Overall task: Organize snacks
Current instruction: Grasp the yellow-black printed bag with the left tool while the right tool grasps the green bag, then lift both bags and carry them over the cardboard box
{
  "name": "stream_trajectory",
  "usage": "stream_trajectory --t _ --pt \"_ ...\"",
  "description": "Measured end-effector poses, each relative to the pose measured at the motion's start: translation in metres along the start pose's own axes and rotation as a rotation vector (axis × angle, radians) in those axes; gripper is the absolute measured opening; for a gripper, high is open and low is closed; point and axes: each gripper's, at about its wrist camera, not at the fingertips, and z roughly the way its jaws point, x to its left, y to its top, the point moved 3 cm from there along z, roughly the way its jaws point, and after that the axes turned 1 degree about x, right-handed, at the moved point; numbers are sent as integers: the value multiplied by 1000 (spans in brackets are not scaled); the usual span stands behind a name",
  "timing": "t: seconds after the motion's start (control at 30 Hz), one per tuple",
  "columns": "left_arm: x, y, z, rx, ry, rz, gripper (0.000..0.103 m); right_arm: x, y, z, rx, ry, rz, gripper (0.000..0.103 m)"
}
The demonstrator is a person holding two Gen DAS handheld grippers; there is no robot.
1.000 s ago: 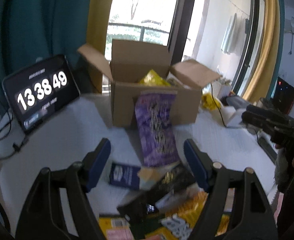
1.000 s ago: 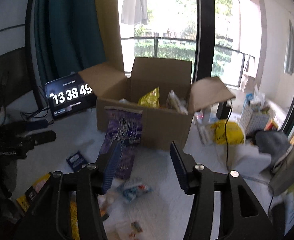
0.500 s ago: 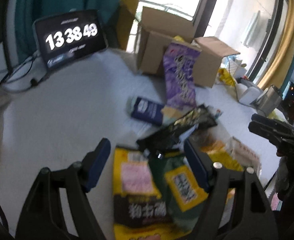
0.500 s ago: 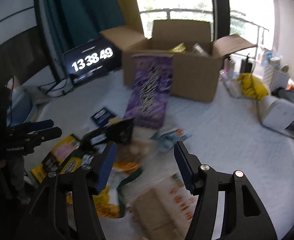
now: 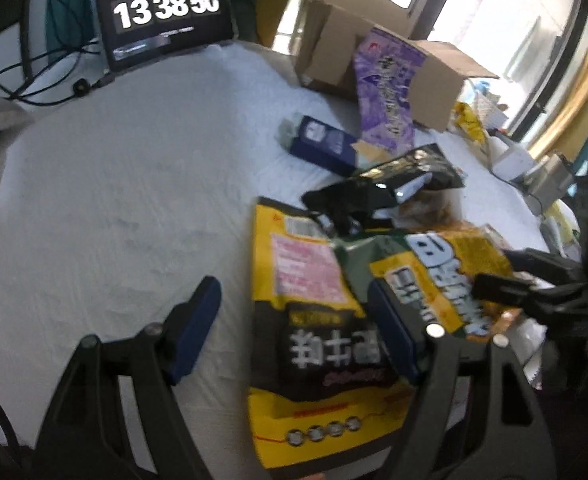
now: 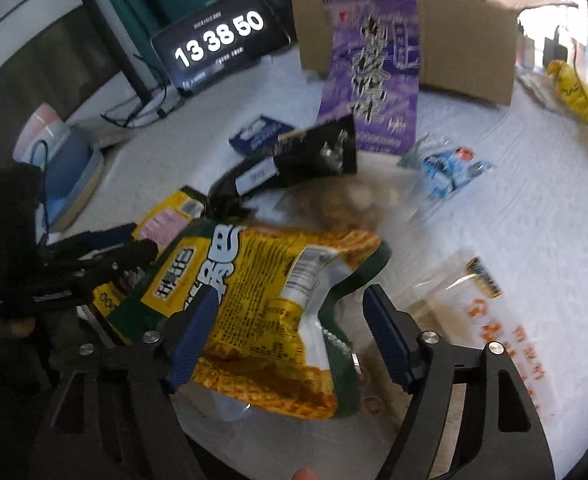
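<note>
Brown cardboard box [image 6: 465,40] stands open-flapped at the far side of the white-covered bench [image 5: 134,200], and its inside cannot be seen from either wrist view; a purple snack bag [image 6: 373,76] leans upright against its front wall. Loose snacks lie in a heap in front of it — a navy packet [image 5: 321,144], a black foil bag [image 5: 381,192], a yellow-and-black bag [image 5: 305,320] and a green-edged yellow noodle bag [image 6: 270,300] (its print blurred). The left gripper [image 5: 294,328] is released, its jaws wide over the yellow-and-black bag without pinching it. The right gripper [image 6: 286,332] has its jaws opening, the noodle bag lying between them, unpressed. A clear packet with orange print [image 6: 489,320] is partly cut off behind the right finger. A tablet clock [image 6: 222,40] stands to the left of the box.
</note>
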Motion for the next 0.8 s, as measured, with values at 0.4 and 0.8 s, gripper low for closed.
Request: stream_trajectory --t 0.4,0.8 --pt "-16 0 8 9 -67 35 60 3 -1 -9 -57 30 -11 40" --pt "-24 5 13 21 -14 63 45 -23 9 -69 -226 -82 -8 36"
